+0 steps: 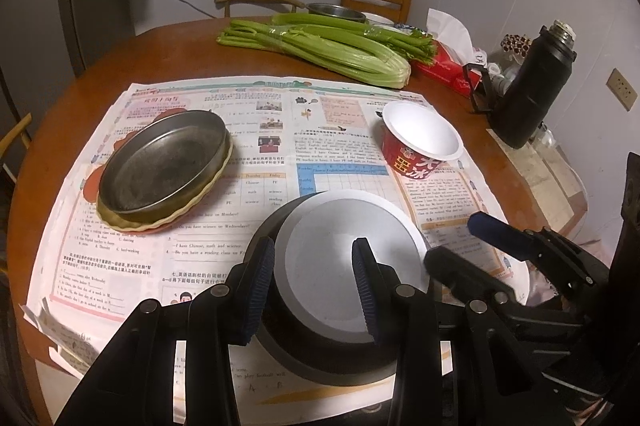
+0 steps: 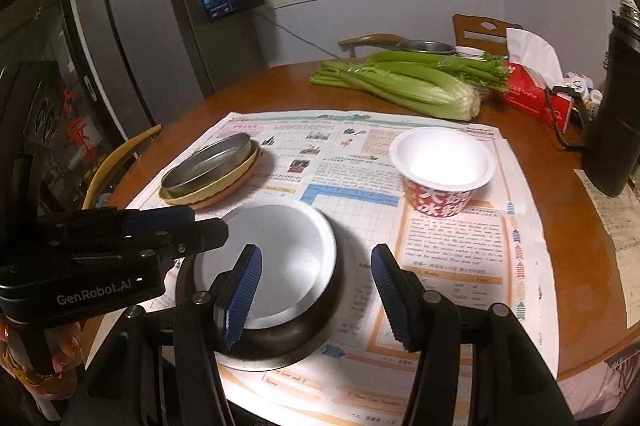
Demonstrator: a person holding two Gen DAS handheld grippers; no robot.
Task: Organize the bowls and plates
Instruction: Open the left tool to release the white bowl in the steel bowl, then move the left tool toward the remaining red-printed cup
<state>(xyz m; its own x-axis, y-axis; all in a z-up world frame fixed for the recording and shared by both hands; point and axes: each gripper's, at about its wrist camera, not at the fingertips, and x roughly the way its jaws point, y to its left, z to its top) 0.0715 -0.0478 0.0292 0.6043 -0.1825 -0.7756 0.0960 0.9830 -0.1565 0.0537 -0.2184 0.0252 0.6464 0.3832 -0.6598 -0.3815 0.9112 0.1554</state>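
A dark bowl with a white inside point(image 1: 344, 266) point(image 2: 276, 266) sits on the newspaper near the front. My left gripper point(image 1: 316, 290) is open, its jaws astride the bowl's near left wall. My right gripper point(image 2: 316, 298) is open, its left finger over the bowl's right rim; it shows in the left wrist view point(image 1: 460, 246). A metal pan point(image 1: 164, 162) point(image 2: 208, 166) rests on a stack of a cream plate and a reddish plate at the left. A red paper bowl point(image 1: 420, 142) point(image 2: 440, 166) stands upright at the right.
Newspaper point(image 1: 260, 130) covers the round wooden table point(image 1: 80, 82). Celery point(image 1: 320, 46), a red tissue box point(image 1: 448, 66), a black flask point(image 1: 528, 86) and a steel bowl point(image 1: 336, 11) lie at the back. Chairs ring the table; a fridge point(image 2: 132, 38) stands left.
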